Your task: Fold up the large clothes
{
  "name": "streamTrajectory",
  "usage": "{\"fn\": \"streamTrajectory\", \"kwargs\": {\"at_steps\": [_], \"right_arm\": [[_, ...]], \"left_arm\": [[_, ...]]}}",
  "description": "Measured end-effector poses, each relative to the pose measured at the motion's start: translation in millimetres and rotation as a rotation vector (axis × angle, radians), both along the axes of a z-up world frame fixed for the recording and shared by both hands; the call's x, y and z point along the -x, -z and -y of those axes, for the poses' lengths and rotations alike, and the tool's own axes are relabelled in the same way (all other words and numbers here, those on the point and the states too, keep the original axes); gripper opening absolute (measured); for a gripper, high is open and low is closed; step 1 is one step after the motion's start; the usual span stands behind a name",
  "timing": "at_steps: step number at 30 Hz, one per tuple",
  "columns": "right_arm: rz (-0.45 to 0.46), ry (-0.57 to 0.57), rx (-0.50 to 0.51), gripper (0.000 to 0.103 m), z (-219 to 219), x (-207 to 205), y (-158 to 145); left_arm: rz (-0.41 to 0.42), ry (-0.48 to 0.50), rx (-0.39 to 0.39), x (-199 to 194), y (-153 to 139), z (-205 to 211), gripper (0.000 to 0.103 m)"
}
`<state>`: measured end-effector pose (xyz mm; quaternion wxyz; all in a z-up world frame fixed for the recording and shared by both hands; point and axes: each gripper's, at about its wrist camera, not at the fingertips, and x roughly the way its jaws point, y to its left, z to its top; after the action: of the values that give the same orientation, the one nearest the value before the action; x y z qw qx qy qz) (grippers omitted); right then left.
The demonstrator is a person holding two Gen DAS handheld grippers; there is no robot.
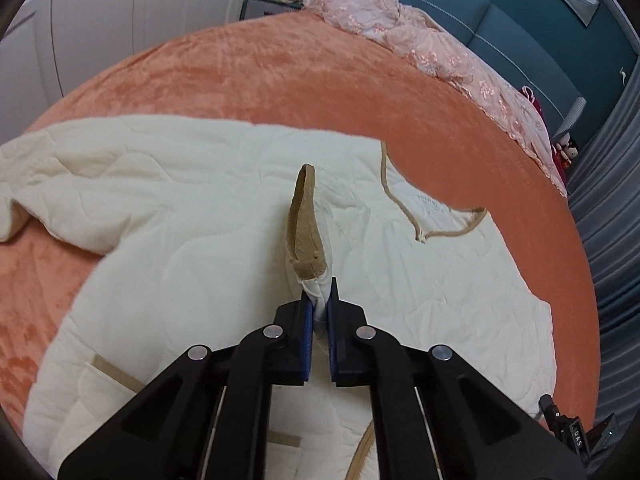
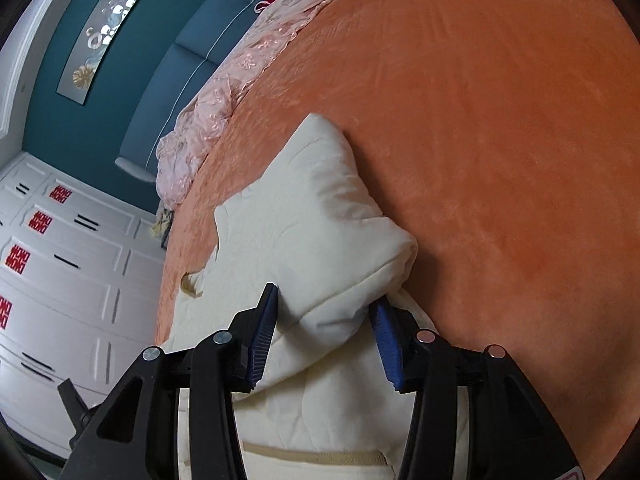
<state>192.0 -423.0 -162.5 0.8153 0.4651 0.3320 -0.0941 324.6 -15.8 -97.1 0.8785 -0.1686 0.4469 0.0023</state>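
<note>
A large cream quilted jacket (image 1: 208,208) with tan trim lies spread on the orange bedspread (image 1: 280,80). My left gripper (image 1: 319,298) is shut on a tan-trimmed cuff of the jacket (image 1: 306,224) and holds it lifted above the jacket body. In the right wrist view my right gripper (image 2: 326,312) is open, its blue pads (image 2: 262,336) on either side of a bunched cream sleeve fold (image 2: 320,216) of the jacket. The sleeve lies between the jaws; they do not pinch it.
A pink lacy cover (image 1: 440,52) lies crumpled along the far edge of the bed by the teal headboard (image 1: 520,20). White wardrobe doors (image 2: 60,280) stand beside the bed. Grey curtains (image 1: 612,240) hang at the right. Bare orange bedspread (image 2: 500,140) stretches beyond the jacket.
</note>
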Motion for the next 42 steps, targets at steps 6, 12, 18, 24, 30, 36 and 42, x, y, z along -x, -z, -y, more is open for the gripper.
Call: {"fn": "streamTrajectory", "kwargs": {"at_steps": [6, 12, 18, 24, 30, 36, 42], "right_arm": [[0.023, -0.101, 0.358, 0.017, -44, -6, -39], [-0.183, -0.141, 0.456, 0.015, -53, -28, 8], [-0.237, -0.170, 0.533, 0.016, -60, -38, 12], [-0.264, -0.127, 0.640, 0.033, -72, 3, -32], [-0.167, -0.258, 0.672, 0.012, -123, -3, -56], [-0.130, -0.387, 0.680, 0.011, -168, -42, -35], [-0.178, -0.422, 0.667, 0.011, -175, -53, -6]], "left_arm": [[0.003, -0.018, -0.145, 3, 16, -12, 0.005], [-0.081, 0.013, -0.274, 9, 70, 4, 0.005], [-0.068, 0.013, -0.335, 10, 77, 12, 0.008], [-0.053, -0.013, -0.411, 29, 42, -2, 0.039], [-0.005, 0.028, -0.384, 39, 5, 13, 0.039], [-0.024, 0.114, -0.356, 20, 23, 58, 0.039], [-0.074, 0.138, -0.374, 11, 59, 77, 0.039]]}}
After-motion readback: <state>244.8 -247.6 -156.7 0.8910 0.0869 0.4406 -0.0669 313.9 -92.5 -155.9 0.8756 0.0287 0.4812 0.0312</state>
